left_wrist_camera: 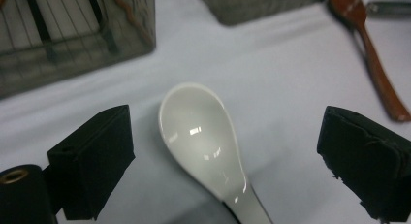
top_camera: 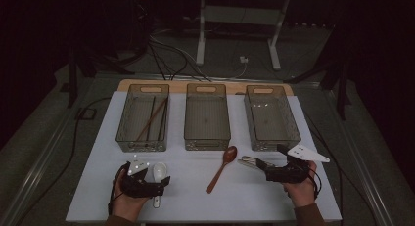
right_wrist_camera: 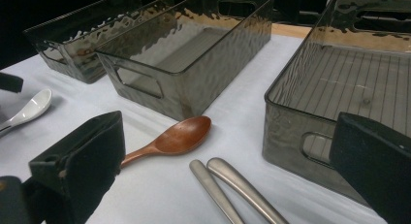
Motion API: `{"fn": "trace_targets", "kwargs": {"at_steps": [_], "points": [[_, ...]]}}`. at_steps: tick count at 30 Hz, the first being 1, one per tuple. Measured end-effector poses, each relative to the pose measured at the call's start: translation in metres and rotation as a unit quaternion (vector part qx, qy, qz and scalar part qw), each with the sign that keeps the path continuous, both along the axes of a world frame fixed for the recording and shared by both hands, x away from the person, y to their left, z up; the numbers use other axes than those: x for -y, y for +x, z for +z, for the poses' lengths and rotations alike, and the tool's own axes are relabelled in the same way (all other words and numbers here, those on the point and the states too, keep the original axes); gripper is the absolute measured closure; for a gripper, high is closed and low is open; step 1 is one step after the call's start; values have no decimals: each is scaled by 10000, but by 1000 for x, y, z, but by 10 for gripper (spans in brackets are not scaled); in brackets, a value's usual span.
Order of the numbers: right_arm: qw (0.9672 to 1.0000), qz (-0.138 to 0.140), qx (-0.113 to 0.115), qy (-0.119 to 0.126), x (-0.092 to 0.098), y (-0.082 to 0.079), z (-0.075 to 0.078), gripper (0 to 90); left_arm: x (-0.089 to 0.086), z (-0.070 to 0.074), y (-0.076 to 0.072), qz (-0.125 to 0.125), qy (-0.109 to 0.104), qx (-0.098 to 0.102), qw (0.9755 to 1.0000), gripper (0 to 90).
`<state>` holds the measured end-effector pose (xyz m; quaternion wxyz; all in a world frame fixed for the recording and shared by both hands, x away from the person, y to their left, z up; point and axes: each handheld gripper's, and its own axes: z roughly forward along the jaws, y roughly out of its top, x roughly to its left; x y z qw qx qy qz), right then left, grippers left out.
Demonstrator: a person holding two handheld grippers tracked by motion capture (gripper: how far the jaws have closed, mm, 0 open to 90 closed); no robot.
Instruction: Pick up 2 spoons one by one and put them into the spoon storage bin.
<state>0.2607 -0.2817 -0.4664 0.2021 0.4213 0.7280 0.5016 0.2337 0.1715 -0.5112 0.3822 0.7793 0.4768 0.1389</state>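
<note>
Left gripper [left_wrist_camera: 228, 151] wide open, astride glossy white ceramic soup spoon [left_wrist_camera: 203, 136], pads clear of both its edges. Spoon lying flat on white tabletop [top_camera: 186, 196] near front edge, below left smoked-plastic bin [top_camera: 143, 117]. Right gripper [right_wrist_camera: 232, 180] also wide, over two metal handles [right_wrist_camera: 232, 185]; reddish wooden spoon [right_wrist_camera: 174, 139] nearby.

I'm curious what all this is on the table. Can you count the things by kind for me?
Smoky clear plastic bins: 3
Spoons: 2, a white ceramic soup spoon and a reddish-brown wooden spoon
Dark chopsticks, in the left bin: 2
Silver metal utensil handles: 2
Total: 9
</note>
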Motion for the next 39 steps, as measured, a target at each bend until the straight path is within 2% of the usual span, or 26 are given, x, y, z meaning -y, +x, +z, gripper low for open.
{"fn": "trace_targets", "kwargs": {"at_steps": [4, 7, 10, 12, 13, 18, 22, 26, 31, 34, 38, 39], "points": [[10000, -13, -16, 9, 0, 0, 0, 0, 4, -4, -4, -81, 195, -193, 9996, 85], [10000, -6, -14, 1, 0, 0, 0, 0, 6, -7, -8, 40, 416, -303, 9987, 150], [10000, -4, -14, 5, 0, 0, -1, 0, 5, -9, -11, 67, 582, -350, 9977, 177], [10000, -7, -17, 12, 0, 0, -1, 0, 5, -9, -13, 41, 631, -375, 9973, 258], [10000, -10, -11, 9, 0, 0, -1, 0, 5, -9, -15, 36, 697, -351, 9969, 277], [10000, -17, -13, 12, 0, 0, -1, 0, 3, -7, -16, 41, 963, -300, 9949, 491], [10000, -12, -6, 15, 0, 0, 0, 0, -6, -5, -12, 41, 933, -349, 9950, 682], [10000, 0, -9, 21, 0, 1, -1, 0, -9, -5, -10, -74, 923, -355, 9951, 708], [10000, 0, -4, 27, 0, 1, -1, 0, -8, -4, -12, -77, 1072, -287, 9938, 723], [10000, -7, -11, 33, 0, 1, -1, 0, -6, -4, -14, -97, 1193, -194, 9926, 709], [10000, -15, -22, 47, 1, 1, -1, 0, 0, 1, -19, -224, 1233, 30, 9921, 632], [10000, -15, -28, 53, 1, 1, -1, 0, 1, 1, -20, -273, 1261, 42, 9916, 645]]}}
